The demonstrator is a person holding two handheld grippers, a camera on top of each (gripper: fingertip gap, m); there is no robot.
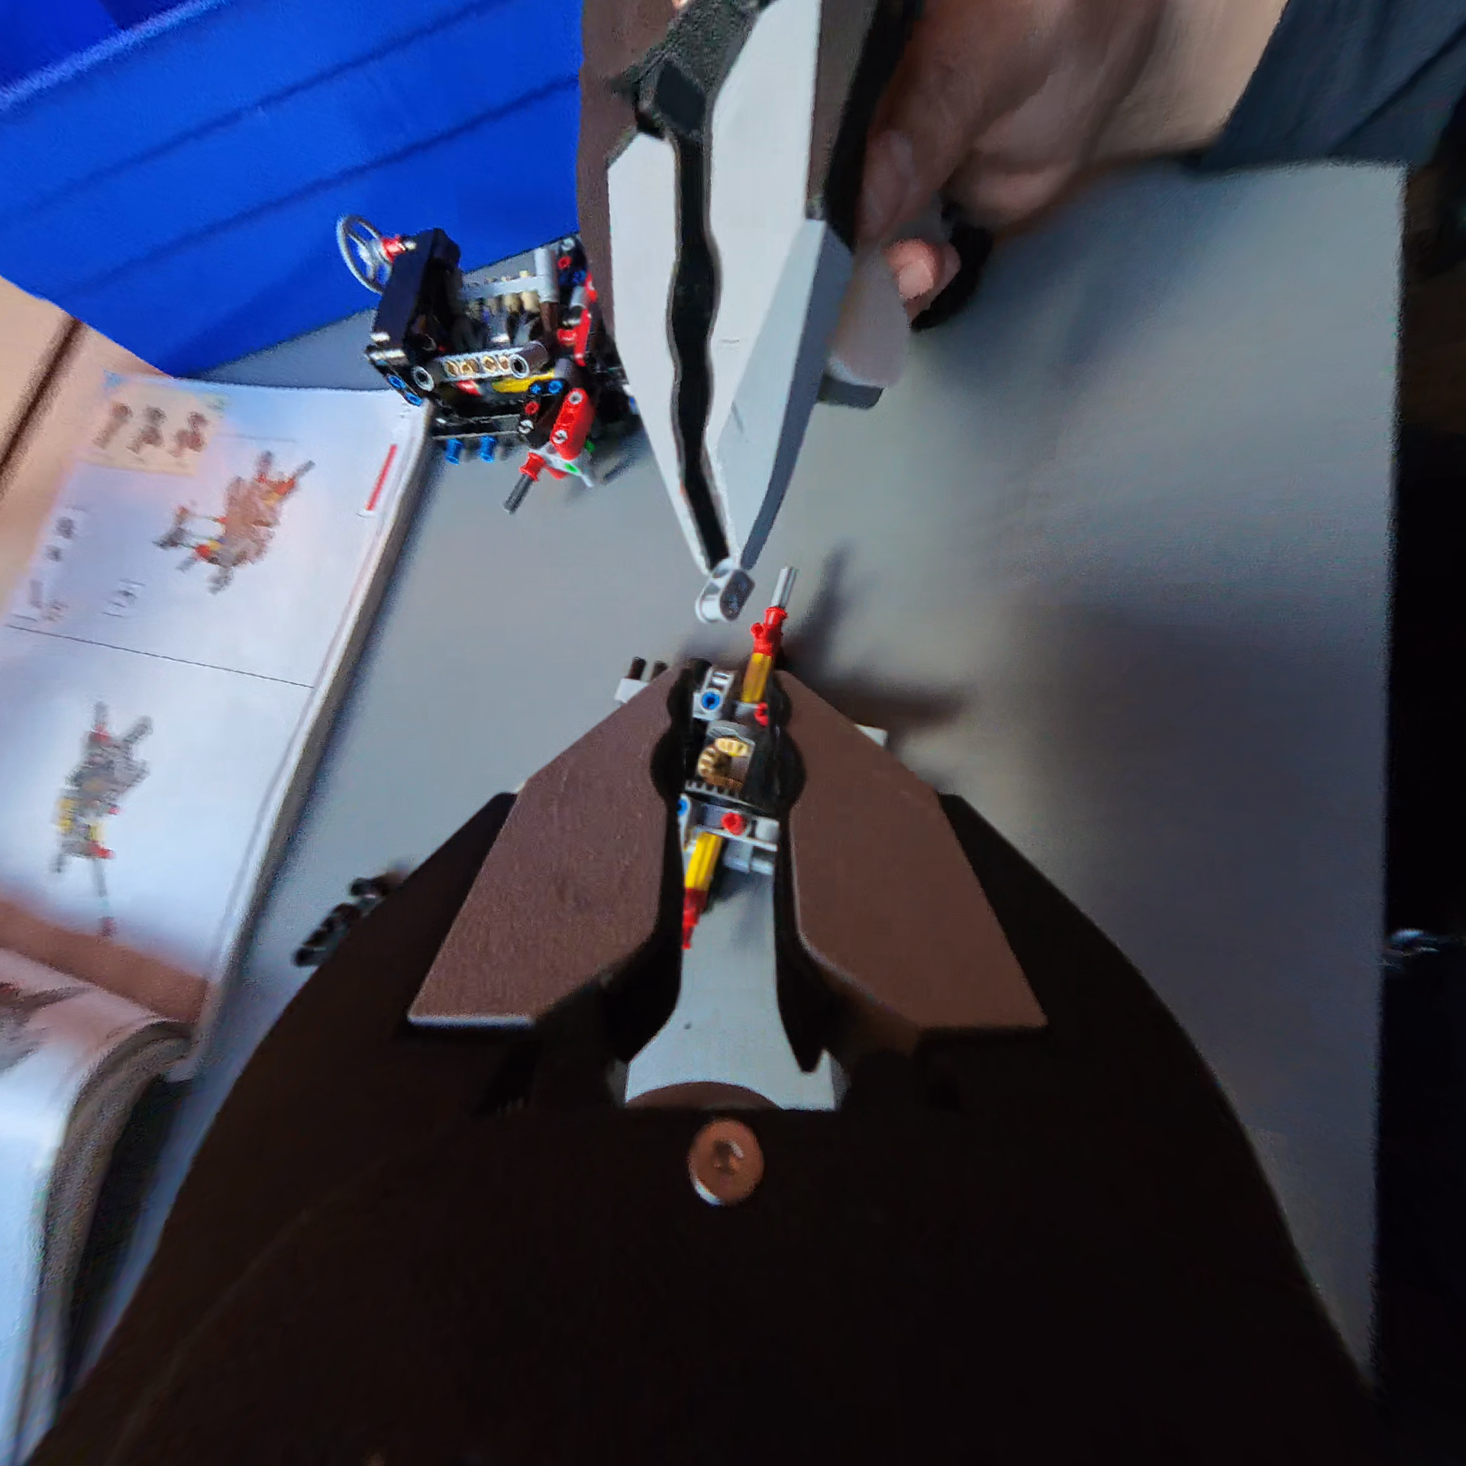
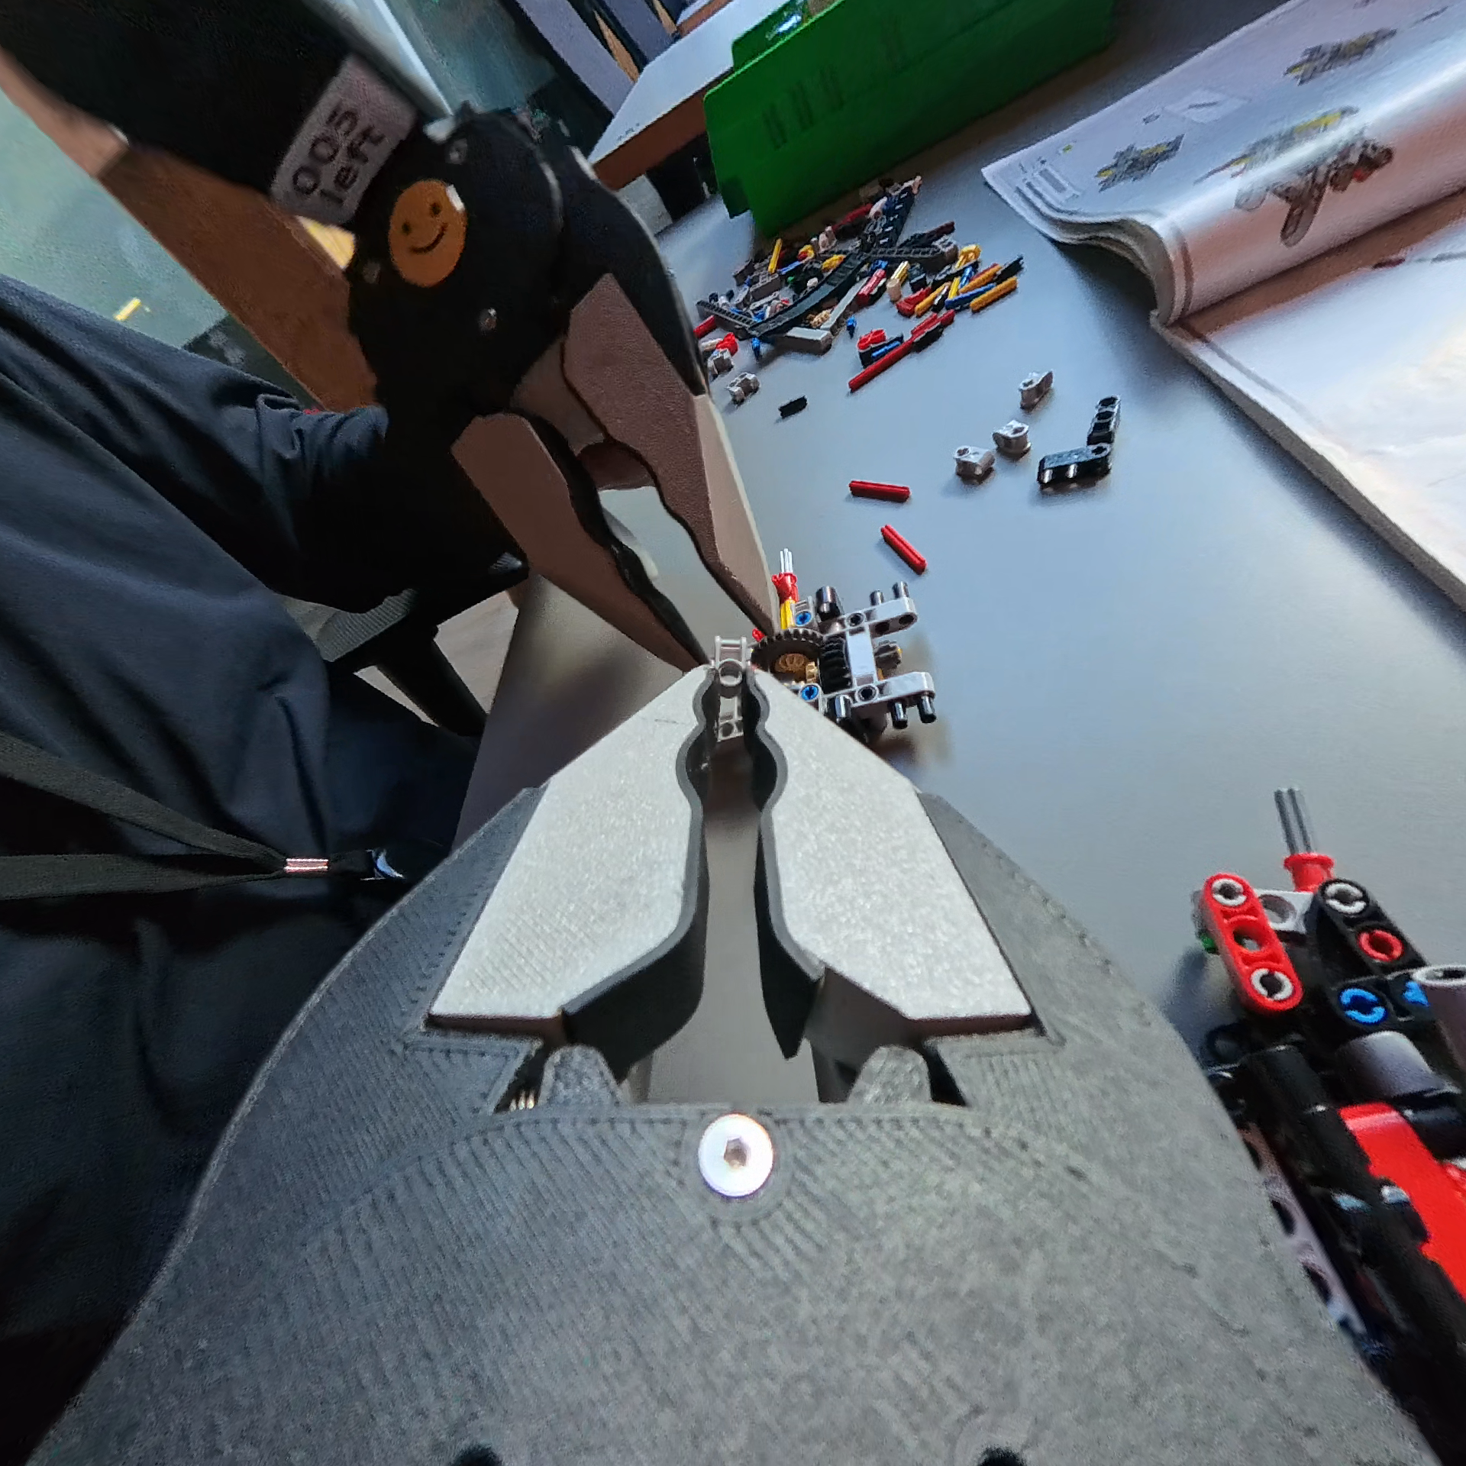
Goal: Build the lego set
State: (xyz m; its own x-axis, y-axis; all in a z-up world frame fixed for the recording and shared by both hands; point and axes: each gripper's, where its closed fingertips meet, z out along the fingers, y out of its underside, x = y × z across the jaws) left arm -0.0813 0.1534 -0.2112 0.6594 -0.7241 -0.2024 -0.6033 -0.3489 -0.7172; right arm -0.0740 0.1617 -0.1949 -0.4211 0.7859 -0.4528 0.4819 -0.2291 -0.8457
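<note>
My left gripper [image 1: 728,674], with brown fingers, is shut on a small gear assembly [image 1: 726,761] that rests on the grey table [image 1: 1111,555]. The assembly has a grey frame, tan and black gears and a yellow axle with a red bush and a grey axle tip [image 1: 785,583]. It also shows in the right wrist view [image 2: 861,658], with the left gripper [image 2: 734,638] coming down on it from the upper left. My right gripper [image 2: 728,674], with grey fingers, is shut on a small light-grey connector [image 2: 730,706]. In the left wrist view the right gripper [image 1: 731,562] holds that connector [image 1: 723,593] just left of the axle tip.
A larger black build [image 1: 484,357] stands farther off; it also shows at the right in the right wrist view [image 2: 1348,1031]. An open instruction booklet [image 1: 198,595] lies to the left. A pile of loose parts [image 2: 857,285], a green bin [image 2: 873,87], red axles [image 2: 879,490] and a blue bin [image 1: 278,159] are around. The tips of both grippers are at nearly the same place.
</note>
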